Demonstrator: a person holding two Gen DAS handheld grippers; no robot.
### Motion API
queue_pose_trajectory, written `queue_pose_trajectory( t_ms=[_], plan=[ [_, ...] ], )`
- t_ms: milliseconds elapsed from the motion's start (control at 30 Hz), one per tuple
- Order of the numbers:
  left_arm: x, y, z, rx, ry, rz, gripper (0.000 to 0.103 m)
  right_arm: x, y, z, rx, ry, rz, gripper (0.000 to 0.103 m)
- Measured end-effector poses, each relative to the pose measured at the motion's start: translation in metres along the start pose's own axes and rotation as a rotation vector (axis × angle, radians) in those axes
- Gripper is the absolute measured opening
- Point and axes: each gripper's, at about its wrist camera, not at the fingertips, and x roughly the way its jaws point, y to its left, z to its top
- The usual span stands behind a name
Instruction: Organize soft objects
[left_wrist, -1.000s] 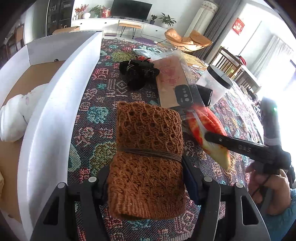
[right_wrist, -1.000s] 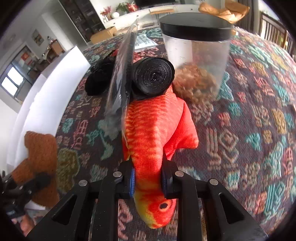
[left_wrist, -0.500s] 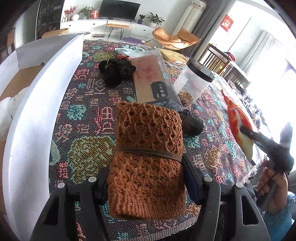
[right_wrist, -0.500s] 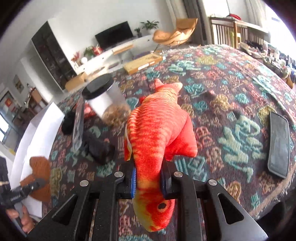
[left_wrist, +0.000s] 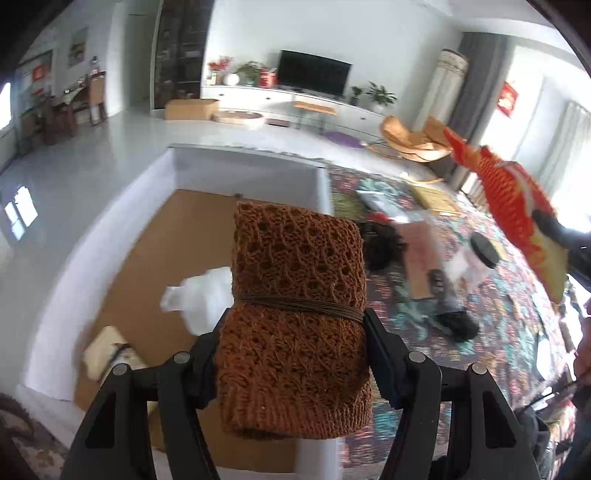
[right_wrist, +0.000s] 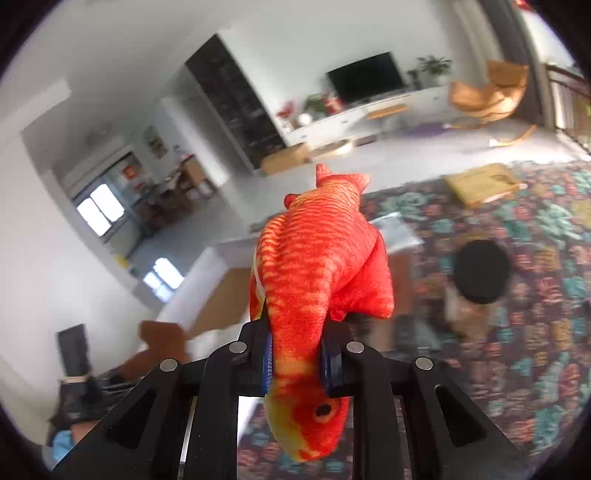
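Holding a rust-brown knitted bundle tied round its middle with a thin dark cord (left_wrist: 297, 325), my left gripper (left_wrist: 291, 354) has its jaws closed on the lower half of the knit. The pads press on both sides just below the cord, and the upper half sticks out forward past the fingertips. The opening has just widened a little, yet the bundle sits firmly between the pads. Beneath it I see a white-walled cardboard box with a brown floor (left_wrist: 155, 236), with a crumpled white soft item (left_wrist: 207, 295) and a pale yellowish object (left_wrist: 107, 350) lying on that floor.

My right gripper (right_wrist: 297, 363) is clamped tight on an orange-red plush fish with yellow stripes (right_wrist: 317, 273). The pads pinch it just behind the head, the black eye hangs below the jaws, and the tail points up and away.

Only the left view shows the box interior, plus the fish raised at the right edge over the patterned tablecloth (left_wrist: 517, 314). The right view shows the pinch on the fish and the round black lid of a clear jar (right_wrist: 482, 271), blurred.
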Motion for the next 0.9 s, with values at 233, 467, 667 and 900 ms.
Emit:
queue_pose_trajectory(
  t_ms=[233, 467, 667, 900],
  plan=[
    [-0.013, 0.094, -0.023, -0.159, -0.032, 0.313, 0.102, 0.124, 0.107, -0.041, 0.020, 0.288, 0.298, 0.069],
    [-0.015, 0.074, -0.032, -0.205, -0.106, 0.126, 0.102, 0.098, 0.012, -0.070, -0.032, 0.160, -0.070, 0.069],
    [0.012, -0.062, -0.040, 0.045, -0.039, -0.201, 0.102, 0.030, -0.113, -0.110, 0.001, 0.011, -0.642, 0.069],
    [0.101, -0.176, -0.078, 0.264, 0.089, -0.234, 0.102, -0.017, -0.230, -0.131, 0.272, -0.010, -0.923, 0.069]
  ],
)
